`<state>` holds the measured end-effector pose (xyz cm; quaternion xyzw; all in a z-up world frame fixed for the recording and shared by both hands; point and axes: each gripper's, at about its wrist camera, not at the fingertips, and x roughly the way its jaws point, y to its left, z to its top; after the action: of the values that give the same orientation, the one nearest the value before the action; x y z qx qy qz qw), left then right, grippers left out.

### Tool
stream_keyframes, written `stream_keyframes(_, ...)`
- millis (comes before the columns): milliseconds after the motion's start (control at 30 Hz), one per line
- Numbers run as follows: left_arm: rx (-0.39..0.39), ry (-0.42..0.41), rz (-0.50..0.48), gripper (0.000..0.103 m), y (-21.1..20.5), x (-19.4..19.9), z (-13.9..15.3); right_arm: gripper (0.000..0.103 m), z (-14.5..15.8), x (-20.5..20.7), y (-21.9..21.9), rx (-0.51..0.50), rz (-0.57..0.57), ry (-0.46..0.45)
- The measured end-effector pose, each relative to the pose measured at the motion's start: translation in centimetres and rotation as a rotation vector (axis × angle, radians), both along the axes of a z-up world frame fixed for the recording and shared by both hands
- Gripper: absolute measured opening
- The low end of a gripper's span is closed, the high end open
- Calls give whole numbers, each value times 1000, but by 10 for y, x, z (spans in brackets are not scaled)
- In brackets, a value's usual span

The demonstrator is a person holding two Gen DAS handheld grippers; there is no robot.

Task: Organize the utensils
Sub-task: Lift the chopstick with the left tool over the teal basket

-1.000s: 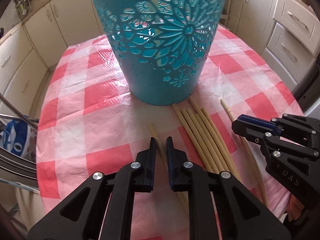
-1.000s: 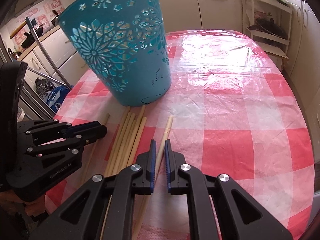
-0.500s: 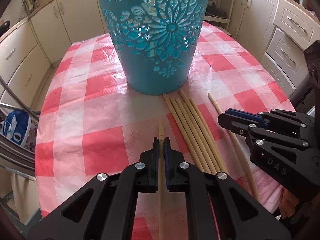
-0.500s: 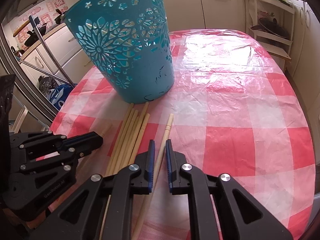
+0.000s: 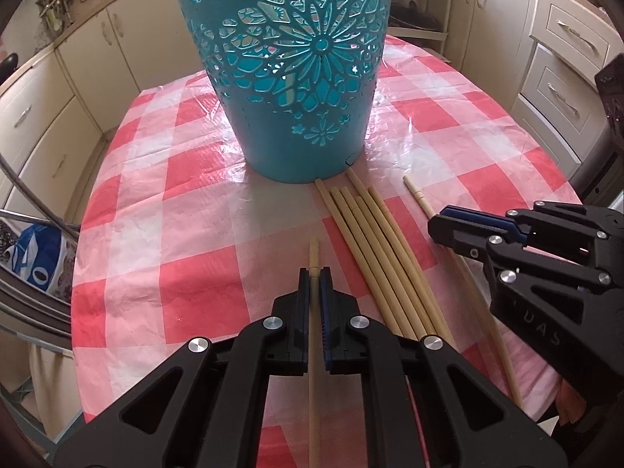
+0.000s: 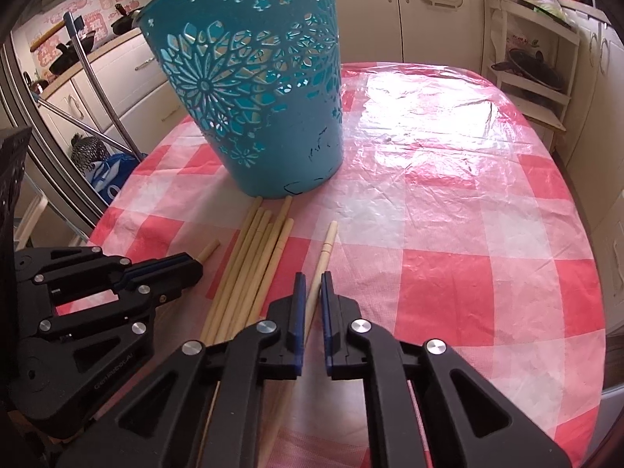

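Observation:
A tall teal basket [image 5: 304, 78] [image 6: 253, 97] with cut-out flowers stands on the red-and-white checked table [image 5: 175, 273]. Several pale chopsticks [image 5: 374, 249] [image 6: 249, 269] lie side by side at its foot. My left gripper [image 5: 314, 277] [image 6: 195, 269] is shut on one chopstick [image 5: 314, 251], which runs straight between the pads and pokes out past the tips. My right gripper [image 6: 312, 280] [image 5: 436, 228] is closing on a separate chopstick [image 6: 327, 245] [image 5: 417, 195] to the right of the bundle. That stick crosses the jaws at a slant.
Cream cabinets and drawers [image 5: 565, 66] ring the table. A blue bag [image 5: 35, 253] sits on the floor to the left, beside metal bars. An open shelf rack [image 6: 534, 66] stands at the back right. The cloth right of the basket [image 6: 448, 195] is bare and shiny.
My left gripper has closed on its chopstick, which now runs straight through the jaws, and has drawn back from the basket. The right jaws widened slightly, then narrowed around theirs.

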<state>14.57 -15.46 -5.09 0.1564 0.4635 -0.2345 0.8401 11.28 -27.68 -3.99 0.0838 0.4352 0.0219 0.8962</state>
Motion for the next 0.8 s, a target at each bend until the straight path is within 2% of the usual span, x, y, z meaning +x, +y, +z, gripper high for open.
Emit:
stream_keyframes(67, -44, 27, 1, 5, 6, 1, 3, 8, 0, 0, -3, 18, -4, 1)
stream_keyframes(233, -293, 56, 8, 5, 42, -5, 37, 7, -1, -1, -9, 62, -14, 1)
stream_keyframes(333, -408, 23, 10, 5, 59, -6, 72, 7, -1, -1, -9, 65, -18, 0)
stream_keyframes(433, -503, -54, 11, 5, 70, -2, 118, 7, -1, -1, -10, 76, -23, 0)
stream_keyframes(600, -570, -195, 17, 5, 63, 12, 177, 7, -2, -1, -13, 98, -30, 0)
stream_keyframes(800, -596, -291, 111, 5, 37, 55, 208, 7, -1, -1, -14, 108, -31, -1)
